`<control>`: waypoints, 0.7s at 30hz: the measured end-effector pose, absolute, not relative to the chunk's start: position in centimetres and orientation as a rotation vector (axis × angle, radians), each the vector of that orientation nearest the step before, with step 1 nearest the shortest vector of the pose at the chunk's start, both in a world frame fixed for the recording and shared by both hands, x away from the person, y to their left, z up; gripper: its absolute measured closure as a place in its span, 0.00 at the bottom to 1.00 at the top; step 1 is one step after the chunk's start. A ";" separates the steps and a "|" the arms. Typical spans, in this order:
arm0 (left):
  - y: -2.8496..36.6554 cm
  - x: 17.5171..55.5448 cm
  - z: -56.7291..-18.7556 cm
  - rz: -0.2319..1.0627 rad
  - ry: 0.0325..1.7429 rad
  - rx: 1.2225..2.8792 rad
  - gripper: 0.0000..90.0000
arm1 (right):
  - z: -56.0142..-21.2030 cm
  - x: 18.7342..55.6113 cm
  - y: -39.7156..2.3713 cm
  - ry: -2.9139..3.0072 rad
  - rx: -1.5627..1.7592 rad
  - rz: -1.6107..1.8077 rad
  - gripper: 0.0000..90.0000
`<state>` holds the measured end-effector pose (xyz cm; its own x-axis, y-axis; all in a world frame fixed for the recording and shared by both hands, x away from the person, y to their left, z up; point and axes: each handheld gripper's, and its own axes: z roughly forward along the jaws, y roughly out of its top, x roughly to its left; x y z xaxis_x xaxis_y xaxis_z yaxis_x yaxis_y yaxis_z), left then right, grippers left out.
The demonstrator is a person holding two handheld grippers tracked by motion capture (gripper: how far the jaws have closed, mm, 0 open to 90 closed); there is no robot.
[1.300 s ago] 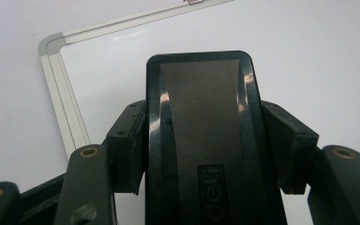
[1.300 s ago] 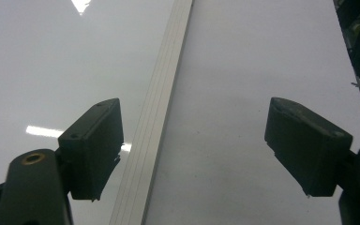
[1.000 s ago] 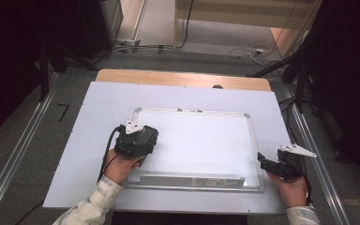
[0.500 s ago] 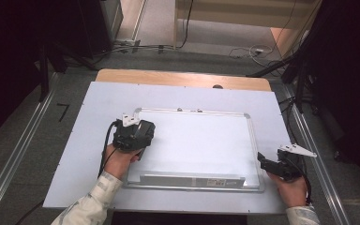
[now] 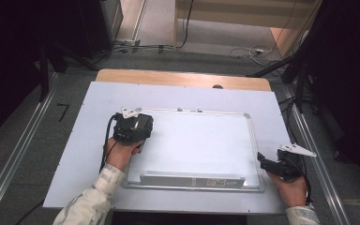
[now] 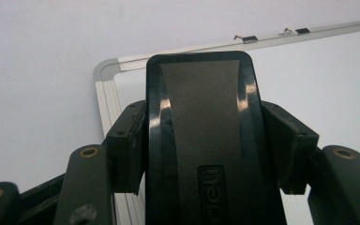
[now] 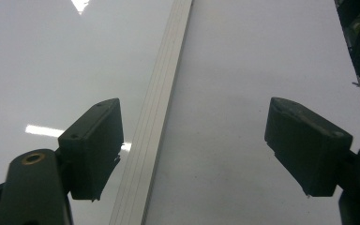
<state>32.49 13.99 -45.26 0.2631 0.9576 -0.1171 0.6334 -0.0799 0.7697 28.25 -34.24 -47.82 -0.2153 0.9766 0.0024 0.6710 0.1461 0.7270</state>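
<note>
A black plastic whiteboard eraser with a grey matte top face and a raised "deli" mark (image 6: 201, 140) sits clamped between the jaws of the left gripper (image 5: 132, 127), whose two pads press on its long sides. In the high view this gripper hovers over the upper left corner of a rectangular white whiteboard with a thin silver aluminium frame (image 5: 251, 140); in the left gripper view the eraser's rounded front end points toward that rounded frame corner, with two small metal hanging clips on the top rail beyond it. The whiteboard lies flat on a pale grey sheet covering the bench (image 5: 75, 159), a narrow silver pen tray along its near edge. The right gripper (image 5: 263, 161) rests at the board's right edge, jaws spread wide and grasping nothing, with the frame rail running between them in the right gripper view.
</note>
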 end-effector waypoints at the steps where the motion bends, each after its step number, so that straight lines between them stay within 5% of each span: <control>1: 13.9 32.6 -45.2 0.556 1.456 1.795 0.43 | -47.8 28.2 -34.2 1.951 1.570 0.843 0.20; 21: 12.9 35.2 -45.9 0.580 1.513 1.793 0.43 | -47.8 28.2 -34.3 1.951 1.574 0.845 0.20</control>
